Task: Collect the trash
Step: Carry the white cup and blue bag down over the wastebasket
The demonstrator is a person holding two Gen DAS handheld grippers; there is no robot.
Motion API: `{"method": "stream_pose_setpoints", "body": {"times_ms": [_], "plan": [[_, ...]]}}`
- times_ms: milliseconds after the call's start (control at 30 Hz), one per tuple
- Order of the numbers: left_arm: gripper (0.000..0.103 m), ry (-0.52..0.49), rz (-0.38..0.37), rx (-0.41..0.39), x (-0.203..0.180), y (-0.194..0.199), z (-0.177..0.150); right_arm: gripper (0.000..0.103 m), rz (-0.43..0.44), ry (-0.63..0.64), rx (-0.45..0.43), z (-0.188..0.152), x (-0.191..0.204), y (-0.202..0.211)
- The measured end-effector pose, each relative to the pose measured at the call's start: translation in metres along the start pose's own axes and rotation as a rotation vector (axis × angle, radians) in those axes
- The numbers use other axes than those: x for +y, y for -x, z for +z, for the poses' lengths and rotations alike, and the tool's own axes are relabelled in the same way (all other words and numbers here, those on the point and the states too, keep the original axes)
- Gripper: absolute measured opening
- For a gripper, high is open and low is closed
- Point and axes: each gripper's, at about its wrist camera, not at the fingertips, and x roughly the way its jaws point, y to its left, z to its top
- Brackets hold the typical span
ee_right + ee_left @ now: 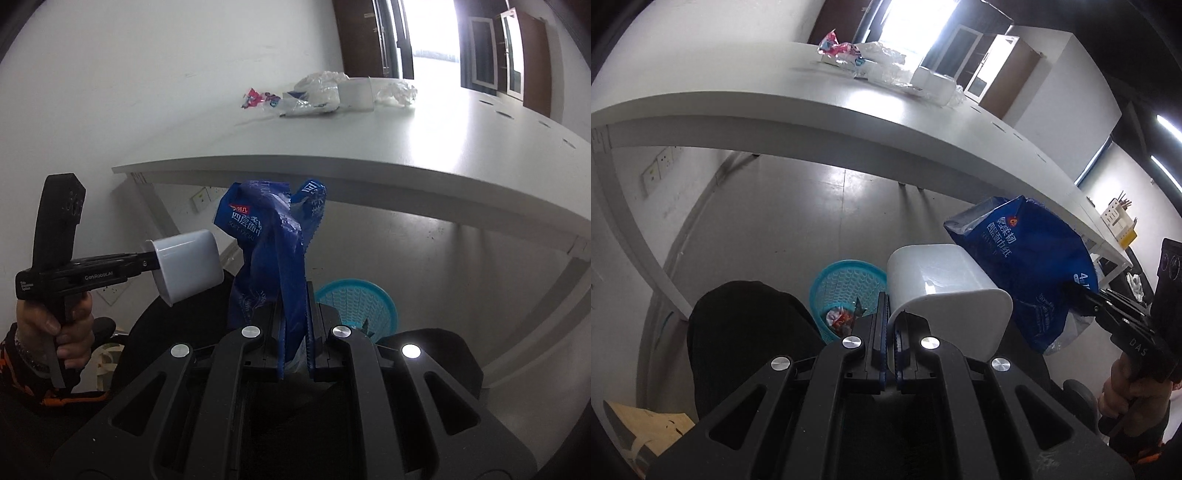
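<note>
Left gripper [891, 325] clamping white cup [945, 291]; right gripper [295, 314] pinching blue bag [269, 236], hiding basket [364, 302] partly, lower centre.

Daylight pours in from a window [916, 22] far beyond the left claw [891, 325], blown out to pure white with no detail; in the right wrist view the same window [436, 33] is equally overexposed. That backlight throws a bright sheen across the worktop [820, 96] and a pale glare patch on the floor [827, 192] under it. Ceiling strip lights [1167, 129] streak white to the claw's far right. Beneath the worktop the scene is dim, and both claw bodies nearest the lens go almost black. Fisheye bending curves the worktop edge [369, 166] strongly, and dark vignetting closes every corner. Focus stays reasonably sharp mid-frame.
</note>
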Motion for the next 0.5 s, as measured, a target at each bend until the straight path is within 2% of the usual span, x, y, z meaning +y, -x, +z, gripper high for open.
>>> {"method": "stream_pose_setpoints", "body": {"times_ms": [200, 367, 500], "plan": [[0.002, 0.007, 0.03, 0.038, 0.015, -0.031, -0.009, 0.007, -0.021, -0.044, 0.066, -0.014, -0.017, -0.042], [0.002, 0.011, 0.084, 0.073, 0.03, -0.063, -0.007, 0.007, -0.049, -0.083, 0.116, -0.017, -0.033, -0.077], [0.002, 0.044, 0.082, 0.128, 0.039, -0.092, -0.001, 0.007, -0.072, -0.123, 0.154, -0.021, -0.048, -0.106]]}}
